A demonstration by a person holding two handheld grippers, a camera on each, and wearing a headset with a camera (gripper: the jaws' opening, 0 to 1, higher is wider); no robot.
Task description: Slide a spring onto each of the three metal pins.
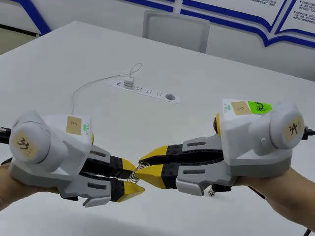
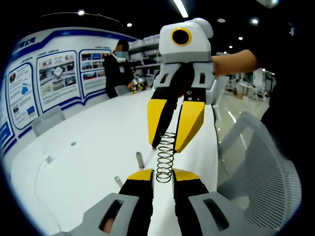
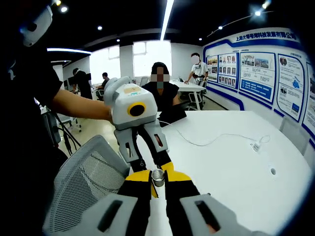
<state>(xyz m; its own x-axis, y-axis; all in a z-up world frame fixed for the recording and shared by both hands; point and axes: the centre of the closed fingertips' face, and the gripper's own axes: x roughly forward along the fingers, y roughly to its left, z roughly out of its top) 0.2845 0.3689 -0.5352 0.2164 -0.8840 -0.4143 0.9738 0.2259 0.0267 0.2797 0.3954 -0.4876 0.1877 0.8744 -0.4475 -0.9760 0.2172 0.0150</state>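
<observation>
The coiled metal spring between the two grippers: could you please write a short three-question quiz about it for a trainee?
1. True or false: the coiled metal spring lies on the white table.
2. In the left gripper view, how many short metal pins stand bare on the table? A one, B two, C five.
3. Fill in: the spring bridges the yellow-tipped left gripper and the ___ gripper.
Key: 1 false; 2 B; 3 right gripper.

Silvery coil spring, gripped at both ends, near two upright metal pins.
</observation>
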